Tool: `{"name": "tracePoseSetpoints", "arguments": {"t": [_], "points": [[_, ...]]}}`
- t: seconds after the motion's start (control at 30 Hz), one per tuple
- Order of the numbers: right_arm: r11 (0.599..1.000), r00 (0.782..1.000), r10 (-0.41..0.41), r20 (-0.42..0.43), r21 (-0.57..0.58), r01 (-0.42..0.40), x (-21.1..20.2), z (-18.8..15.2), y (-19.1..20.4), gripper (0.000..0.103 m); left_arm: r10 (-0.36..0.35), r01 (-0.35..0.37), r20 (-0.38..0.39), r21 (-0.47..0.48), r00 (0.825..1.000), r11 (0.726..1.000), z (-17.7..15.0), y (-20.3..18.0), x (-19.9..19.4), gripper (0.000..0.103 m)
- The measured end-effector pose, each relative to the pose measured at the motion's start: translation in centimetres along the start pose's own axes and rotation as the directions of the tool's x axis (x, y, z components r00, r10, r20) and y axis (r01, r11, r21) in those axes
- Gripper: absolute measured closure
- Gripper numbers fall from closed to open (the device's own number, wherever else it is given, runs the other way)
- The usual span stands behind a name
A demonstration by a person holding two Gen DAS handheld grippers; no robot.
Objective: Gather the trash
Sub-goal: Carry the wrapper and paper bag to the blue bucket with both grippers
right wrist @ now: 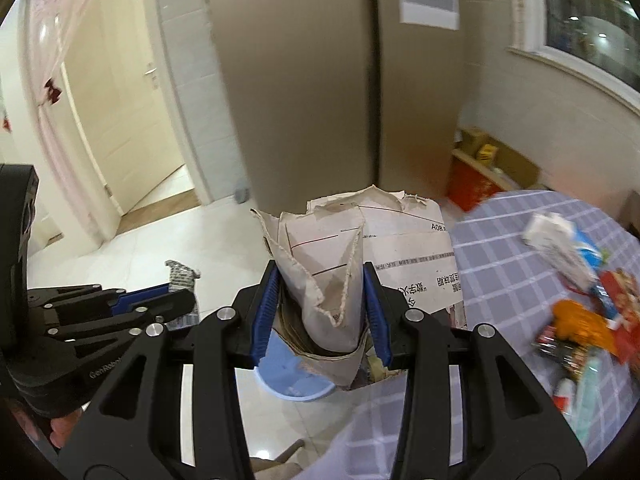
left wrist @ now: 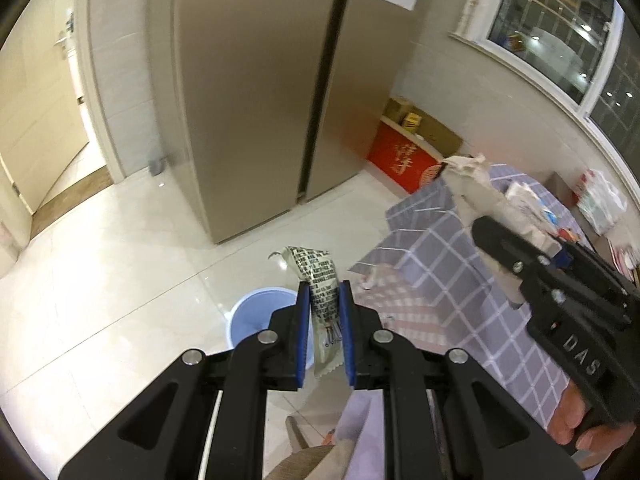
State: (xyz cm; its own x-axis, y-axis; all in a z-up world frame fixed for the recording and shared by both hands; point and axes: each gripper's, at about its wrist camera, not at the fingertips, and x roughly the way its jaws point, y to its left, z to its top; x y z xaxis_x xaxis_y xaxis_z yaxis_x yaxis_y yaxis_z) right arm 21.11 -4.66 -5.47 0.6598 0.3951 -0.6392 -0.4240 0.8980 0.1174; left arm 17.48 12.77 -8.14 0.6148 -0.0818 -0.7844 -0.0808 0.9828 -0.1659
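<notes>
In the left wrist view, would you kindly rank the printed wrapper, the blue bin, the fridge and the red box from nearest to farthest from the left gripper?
1. Printed wrapper: clamped between the left gripper fingers.
2. Blue bin: on the floor just below and left of the fingers.
3. Fridge: standing ahead across the tiles.
4. Red box: against the wall, right of the fridge.

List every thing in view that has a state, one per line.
left gripper: shut on the printed wrapper
right gripper: shut on the torn cardboard
blue bin: upright on the floor, open-topped
fridge: doors closed
table: covered by a checked cloth, still littered
</notes>
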Motion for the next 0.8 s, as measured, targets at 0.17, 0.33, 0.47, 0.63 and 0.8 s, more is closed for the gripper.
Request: {"name": "tracePoseSetpoints", "arguments": {"t": [0.17, 0.33, 0.47, 0.63, 0.8], "points": [[0.996, 0.996, 0.09, -0.017, 0.015, -0.089, 2.8, 0.3, 1.6, 0.063, 0.039, -0.04, -0.032, -0.026, 0.999, 0.999, 0.6, 2.0, 1.9, 0.089], [0.989, 0.989, 0.141, -0.045, 0.049, -0.139, 5.6, -0.1, 1.9, 0.063, 0.062, -0.065, -0.089, -0.035, 0.994, 0.997, 0.9, 3.1, 4.8, 0.089], [0.987, 0.985, 0.148, -0.091, 0.081, -0.14, 7.8, -0.8, 1.4, 0.062, 0.057, -0.062, -0.122, -0.036, 0.991, 0.997, 1.2, 3.5, 6.9, 0.084], [0.987, 0.98, 0.143, -0.135, 0.099, -0.13, 9.2, -1.3, 1.0, 0.062, 0.057, -0.066, -0.167, -0.049, 0.984, 0.997, 1.1, 4.2, 8.9, 0.08], [0.986, 0.976, 0.142, -0.165, 0.11, -0.125, 10.5, -1.4, 0.9, 0.062, 0.083, -0.097, -0.186, -0.069, 0.979, 0.993, 0.7, 5.8, 9.5, 0.071]]}}
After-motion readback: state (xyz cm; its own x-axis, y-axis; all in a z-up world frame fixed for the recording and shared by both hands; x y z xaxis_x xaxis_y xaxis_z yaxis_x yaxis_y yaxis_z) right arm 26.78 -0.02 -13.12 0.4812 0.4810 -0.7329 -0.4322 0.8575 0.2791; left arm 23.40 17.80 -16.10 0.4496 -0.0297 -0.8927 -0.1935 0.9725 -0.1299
